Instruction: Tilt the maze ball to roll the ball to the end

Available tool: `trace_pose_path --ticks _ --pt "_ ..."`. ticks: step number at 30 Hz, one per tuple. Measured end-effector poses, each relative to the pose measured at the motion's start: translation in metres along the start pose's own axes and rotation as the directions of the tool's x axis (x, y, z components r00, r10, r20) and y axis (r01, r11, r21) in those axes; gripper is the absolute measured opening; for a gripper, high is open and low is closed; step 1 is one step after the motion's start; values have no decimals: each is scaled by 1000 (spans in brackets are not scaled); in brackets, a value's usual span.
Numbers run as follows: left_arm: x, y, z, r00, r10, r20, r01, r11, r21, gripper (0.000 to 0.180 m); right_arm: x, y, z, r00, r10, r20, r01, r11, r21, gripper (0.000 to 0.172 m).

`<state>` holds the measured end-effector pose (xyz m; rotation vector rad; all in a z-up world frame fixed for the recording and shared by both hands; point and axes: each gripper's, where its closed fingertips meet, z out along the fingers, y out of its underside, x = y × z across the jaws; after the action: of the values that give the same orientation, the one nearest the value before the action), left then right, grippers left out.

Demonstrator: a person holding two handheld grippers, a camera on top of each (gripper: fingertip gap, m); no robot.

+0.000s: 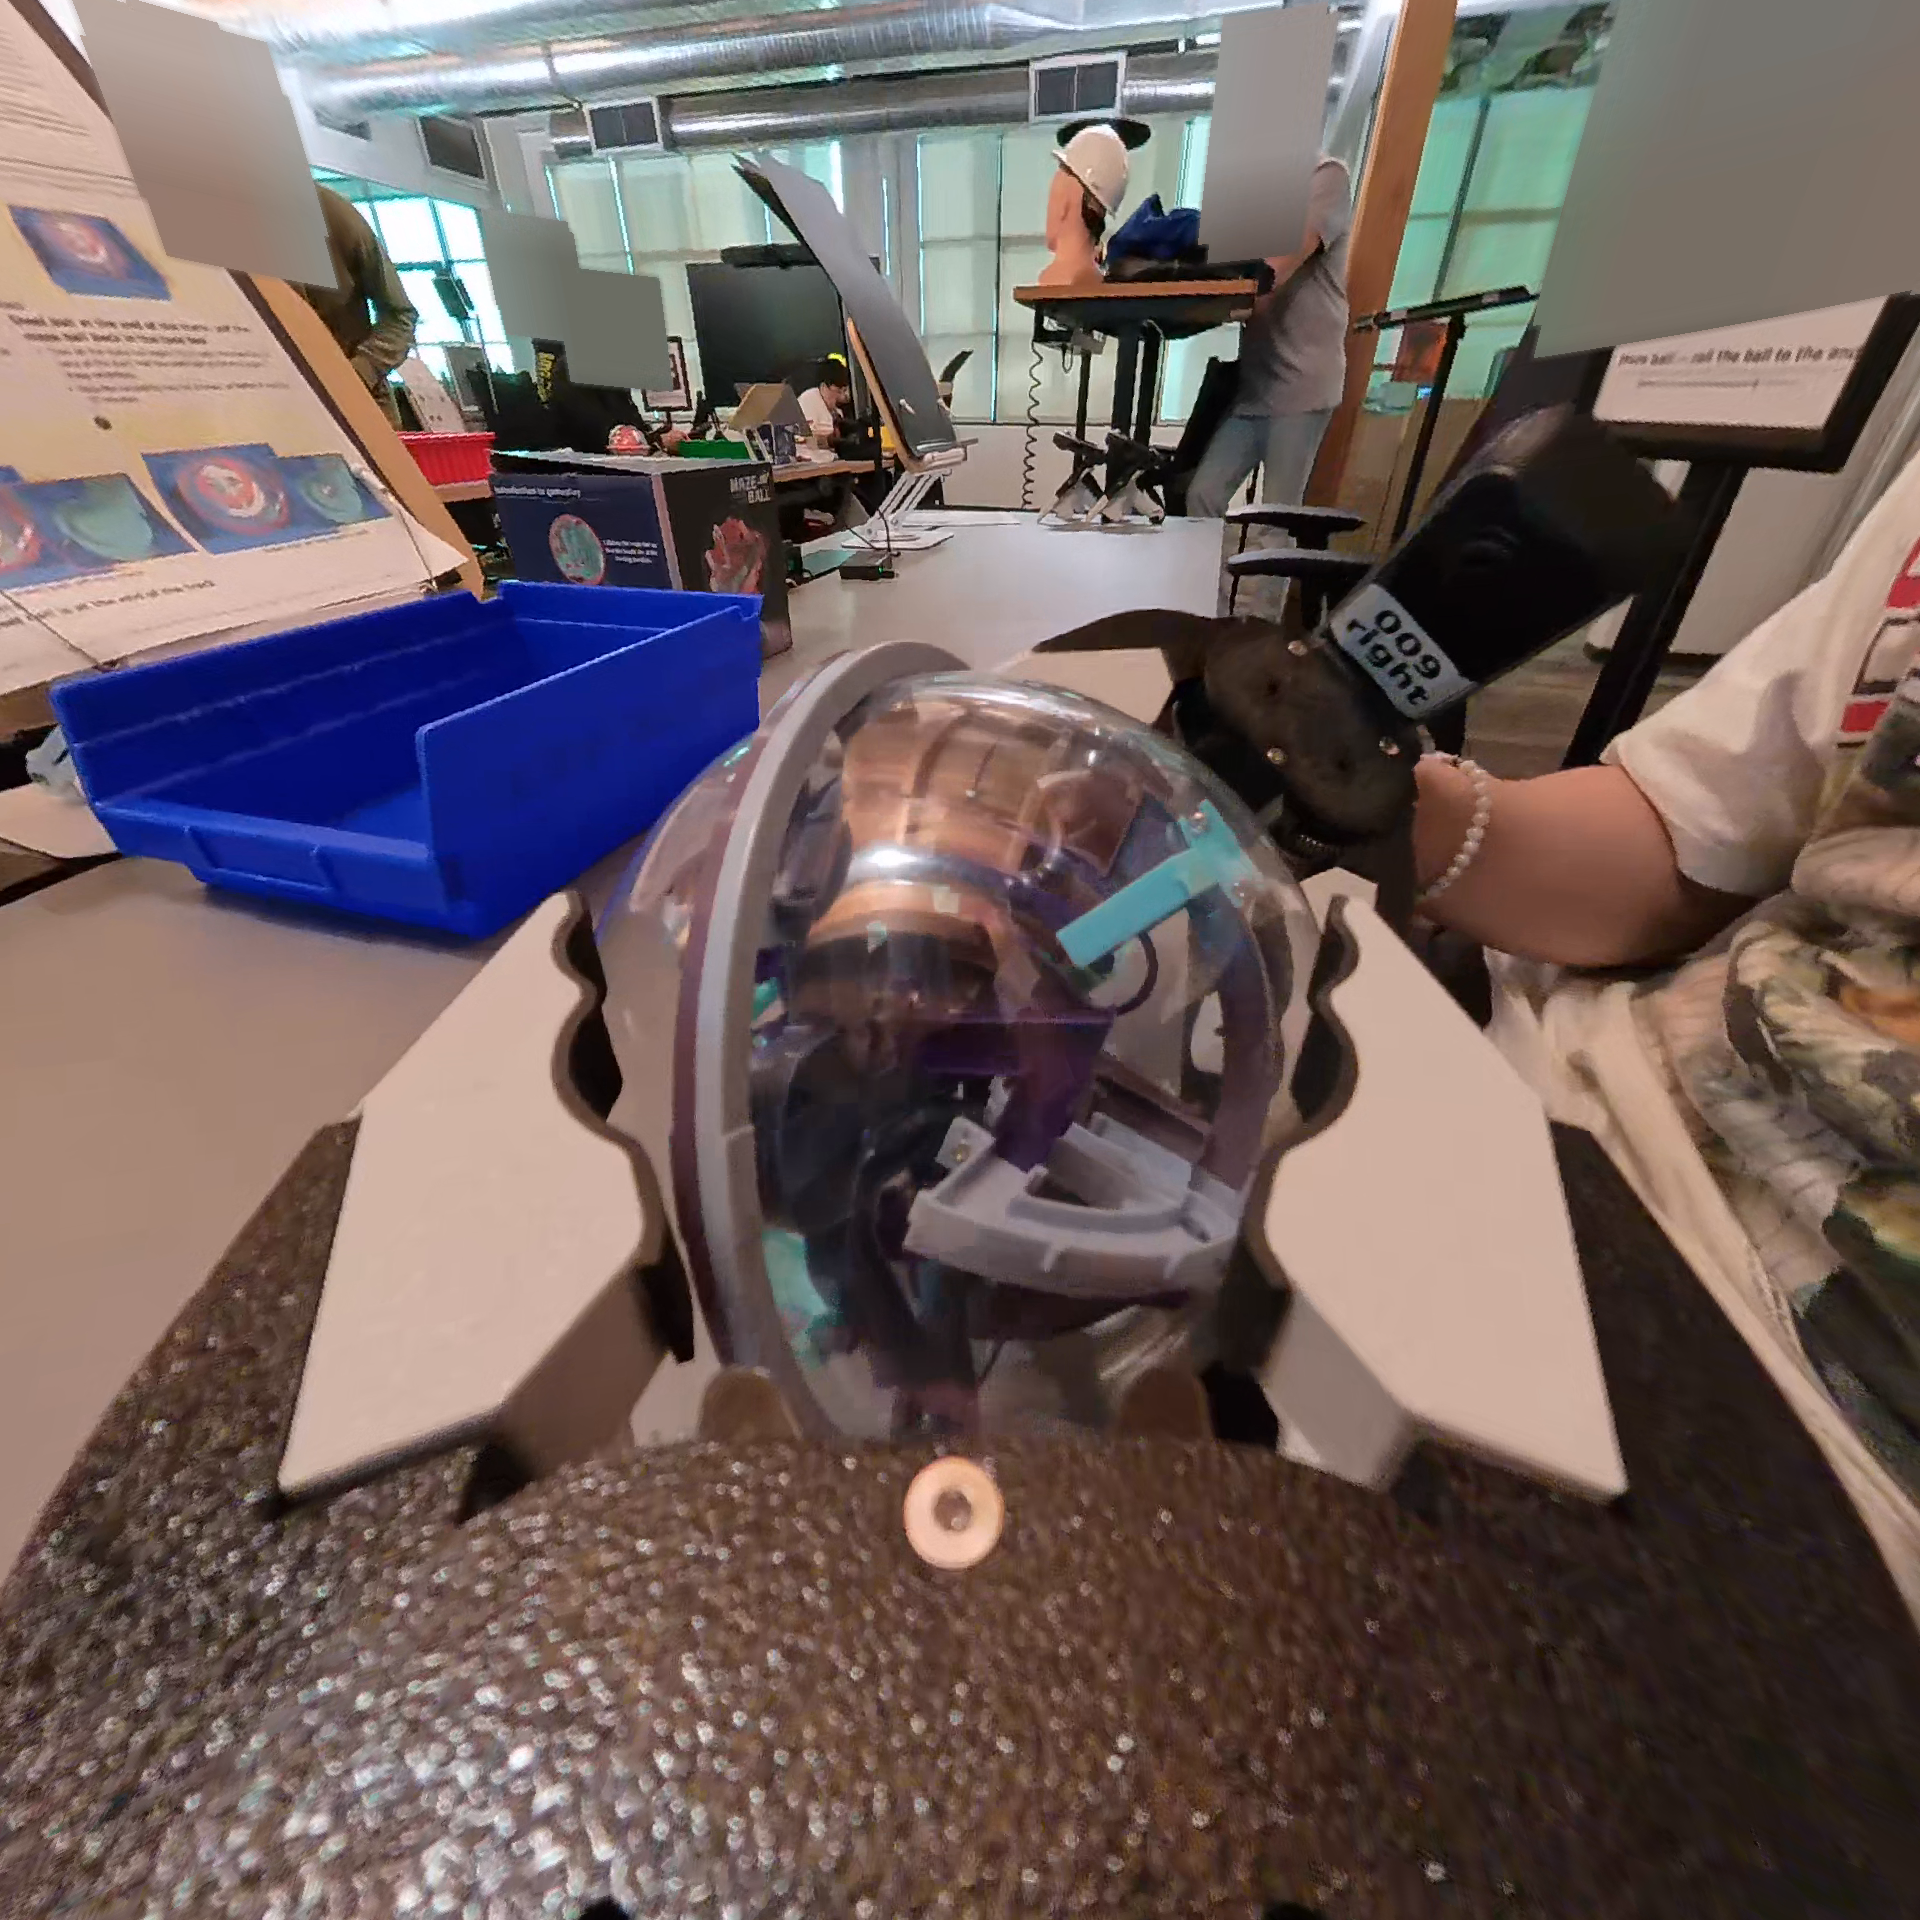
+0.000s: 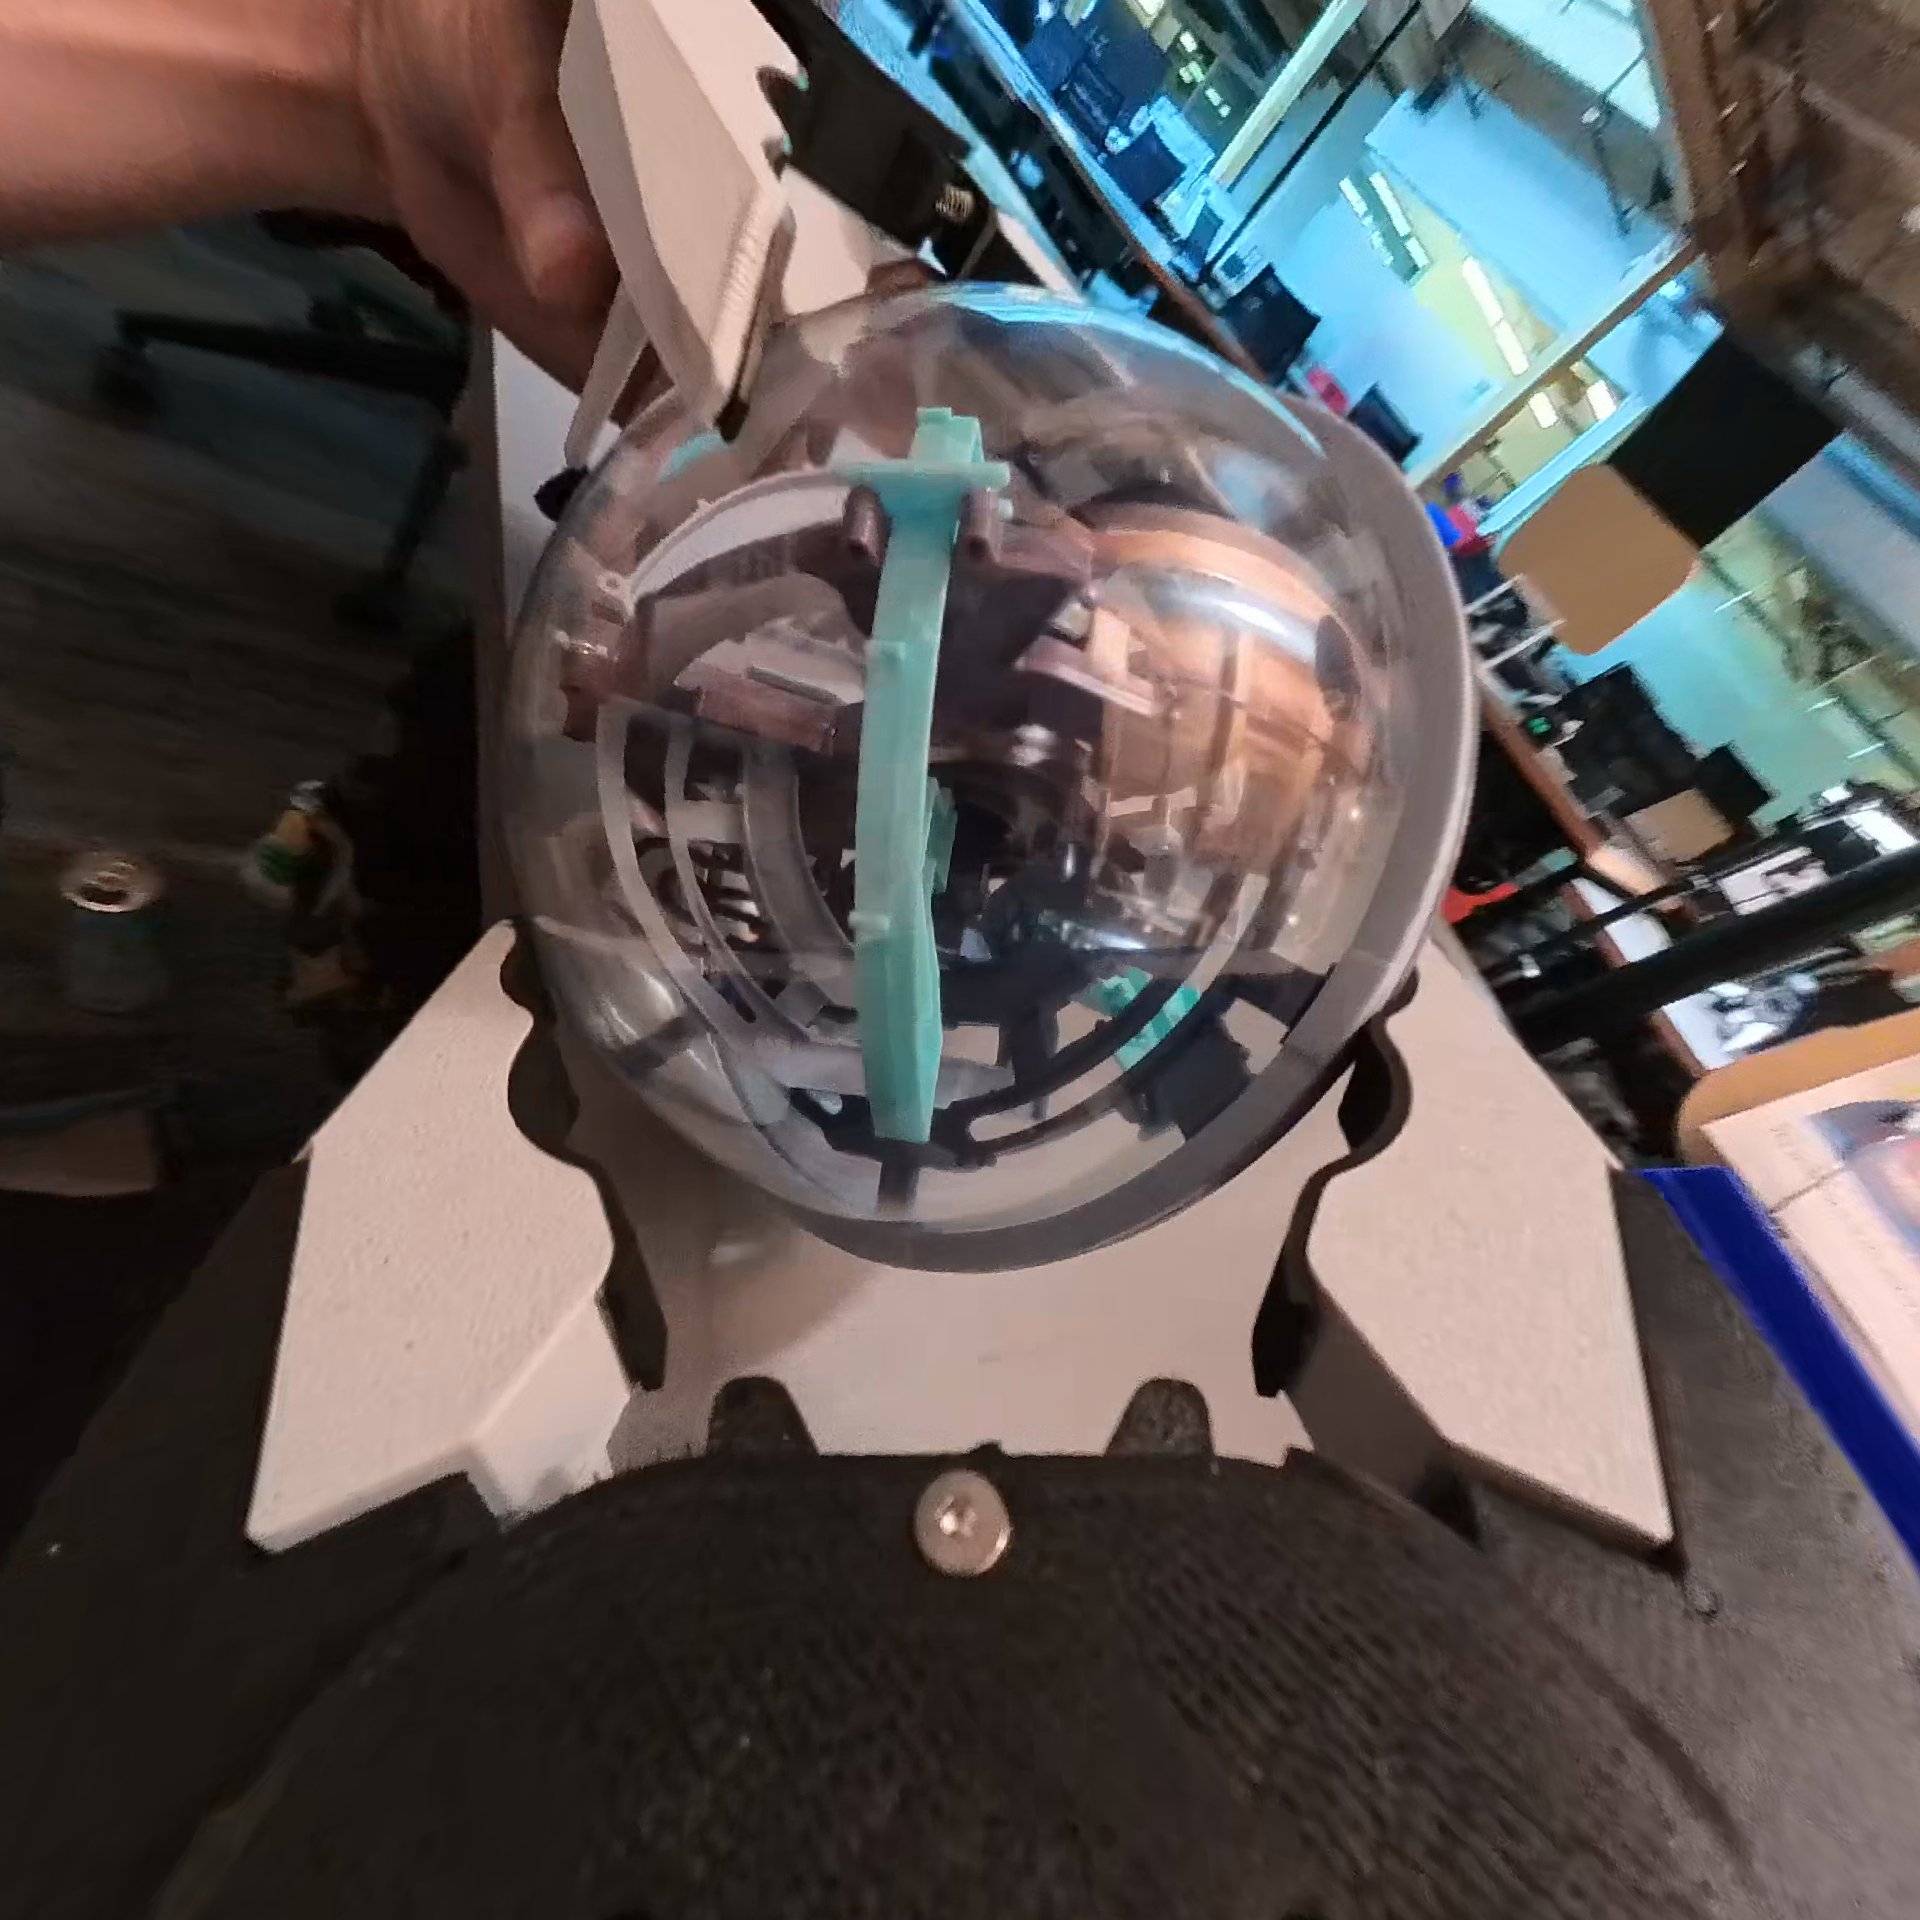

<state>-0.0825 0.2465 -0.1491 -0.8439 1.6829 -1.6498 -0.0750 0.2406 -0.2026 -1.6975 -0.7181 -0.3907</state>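
**A:** How many maze balls are there, and where?

**B:** One maze ball (image 1: 966, 1039), a clear sphere with a grey ring round its middle and grey, purple, brown and teal tracks inside. It is held up off the grey worktop (image 1: 208, 1039) between two grippers. I cannot pick out the small rolling ball inside.

**A:** What are the two grippers doing?

**B:** The left gripper (image 1: 956, 997) has its jaws set wide on the sphere. One white finger (image 1: 488, 1143) sits at the ring side, the other against the clear shell, both pressed to it. The right gripper (image 2: 956, 1039) also has its jaws wide around the sphere. Its left finger (image 2: 436, 1122) meets the clear shell and its other finger meets the grey ring. So one ball sits in two grips.

**A:** Anything else to count?

**B:** One blue bin (image 1: 416, 748), open and with one divider, stands toward the worktop's far left. One dark printed box (image 1: 644, 530) stands behind it. One instruction sheet (image 1: 156, 416) leans at the left edge. One arm with a bead bracelet (image 1: 1460, 831) reaches in from the right.
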Motion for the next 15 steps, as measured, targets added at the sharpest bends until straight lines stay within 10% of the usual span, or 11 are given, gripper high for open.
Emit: trace_pose_path --ticks 15 --pt "5 5 -3 992 123 -9 -123 992 -15 139 4 -3 3 961 -185 -205 184 983 -23 149"
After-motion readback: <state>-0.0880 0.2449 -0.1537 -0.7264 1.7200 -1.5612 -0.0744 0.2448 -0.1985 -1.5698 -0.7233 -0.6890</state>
